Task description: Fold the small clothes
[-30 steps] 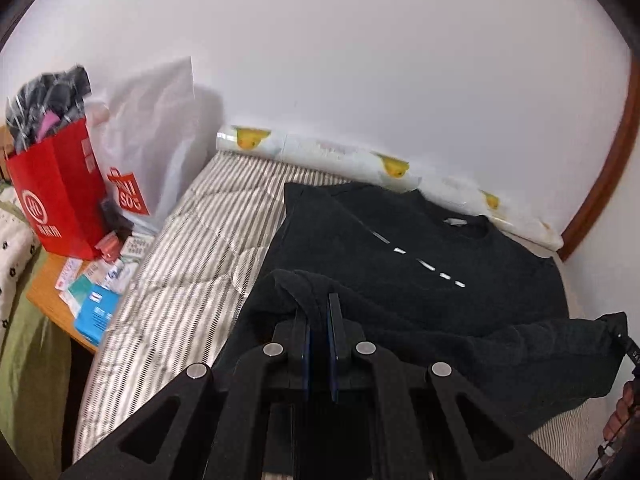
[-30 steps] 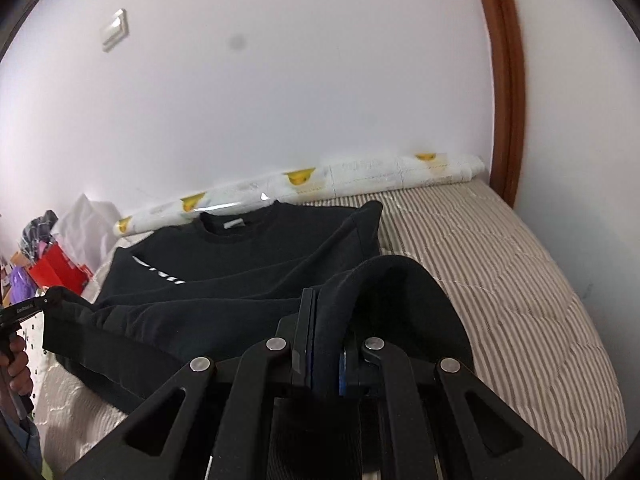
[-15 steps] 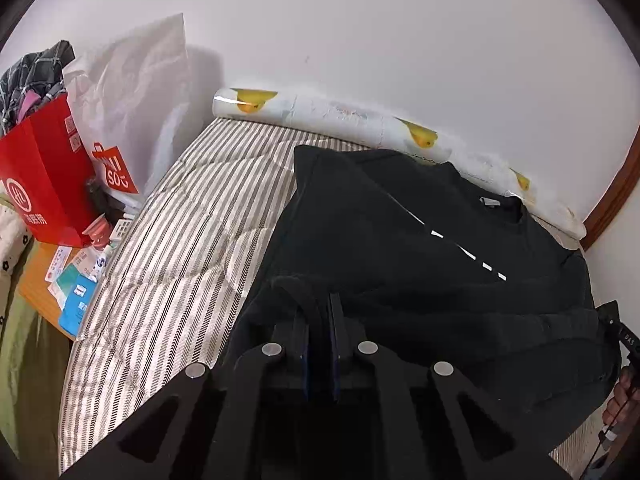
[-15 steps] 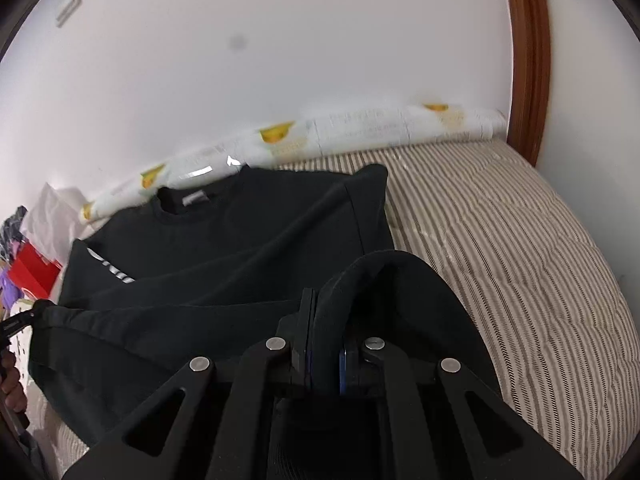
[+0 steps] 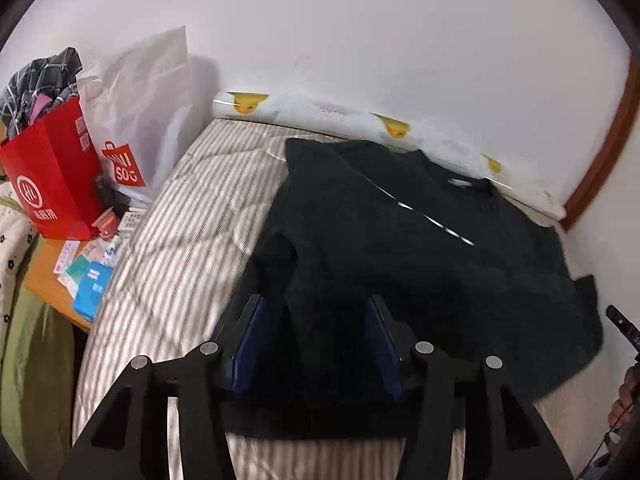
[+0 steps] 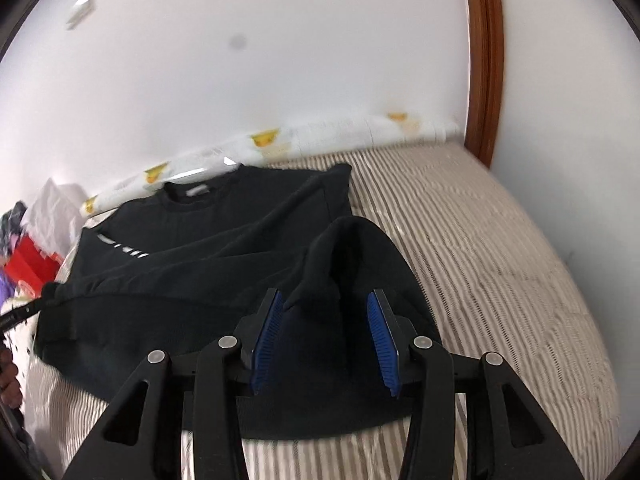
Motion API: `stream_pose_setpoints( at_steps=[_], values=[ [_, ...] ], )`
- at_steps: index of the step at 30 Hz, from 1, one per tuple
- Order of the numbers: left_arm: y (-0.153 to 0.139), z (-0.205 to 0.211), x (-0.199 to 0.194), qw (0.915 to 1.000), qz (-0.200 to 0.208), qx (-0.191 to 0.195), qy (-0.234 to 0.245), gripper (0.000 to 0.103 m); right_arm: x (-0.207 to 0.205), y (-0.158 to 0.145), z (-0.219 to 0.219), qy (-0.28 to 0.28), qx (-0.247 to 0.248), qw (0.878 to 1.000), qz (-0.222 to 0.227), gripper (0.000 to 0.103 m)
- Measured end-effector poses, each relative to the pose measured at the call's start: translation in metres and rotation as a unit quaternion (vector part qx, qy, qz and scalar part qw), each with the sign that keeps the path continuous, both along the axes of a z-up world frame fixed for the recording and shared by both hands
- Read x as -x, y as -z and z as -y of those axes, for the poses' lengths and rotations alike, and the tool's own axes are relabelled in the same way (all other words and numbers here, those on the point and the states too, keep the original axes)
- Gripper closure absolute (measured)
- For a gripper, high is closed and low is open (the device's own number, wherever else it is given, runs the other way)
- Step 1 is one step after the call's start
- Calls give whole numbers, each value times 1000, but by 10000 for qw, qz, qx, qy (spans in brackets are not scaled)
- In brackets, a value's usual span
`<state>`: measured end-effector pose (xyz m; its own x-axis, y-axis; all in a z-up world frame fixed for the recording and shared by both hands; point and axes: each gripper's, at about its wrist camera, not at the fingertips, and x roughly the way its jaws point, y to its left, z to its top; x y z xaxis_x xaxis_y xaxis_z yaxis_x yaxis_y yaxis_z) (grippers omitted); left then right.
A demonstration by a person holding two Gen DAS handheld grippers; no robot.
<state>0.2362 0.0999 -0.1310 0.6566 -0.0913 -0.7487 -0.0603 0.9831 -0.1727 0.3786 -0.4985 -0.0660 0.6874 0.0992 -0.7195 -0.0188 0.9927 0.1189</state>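
Here, one sweatshirt [image 5: 400,248], two opening claws

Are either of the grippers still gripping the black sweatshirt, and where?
No. Both the left gripper and right gripper are opening; the sweatshirt's hem lies loose between their pads.

Black claw [image 6: 326,304], ribbed blue pads [image 6: 267,334]

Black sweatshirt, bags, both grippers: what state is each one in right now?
Black sweatshirt: on striped mattress, hem folded up.
Left gripper: jaws opening, cloth between.
Right gripper: jaws opening, cloth between.
Red paper bag: upright, stuffed with clothes.
White shopping bag: upright.
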Motion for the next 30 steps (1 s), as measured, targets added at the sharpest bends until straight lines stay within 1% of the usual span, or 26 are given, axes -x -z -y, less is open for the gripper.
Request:
stream_pose_setpoints(
  at_steps=[2,3,4,6,8,14,25,30],
  values=[
    [1,8,14,10000,7,20,97,54,16,-3,-13,-249,-30,9997,30,67],
    [3,13,20,9999,4,4,163,54,20,-1,-19,-387,-111,9992,6,78],
    [5,17,25,9998,-4,-28,221,54,25,3,-27,-537,-114,9985,-39,87],
    [10,23,32,9996,-54,-93,259,54,30,12,-39,-723,-64,9972,-157,88],
    [15,26,37,9994,-125,-32,309,54,32,26,-47,-802,-91,9962,-318,88],
    [24,34,36,9988,-271,-48,417,54,24,52,-47,-709,-170,9953,-636,89],
    [34,49,25,9980,-390,-219,450,54,18,59,-52,-591,-8,9954,-758,89],
    [35,56,19,9973,-406,-431,425,54,14,61,-53,-557,-70,9955,-757,89]
  ],
)
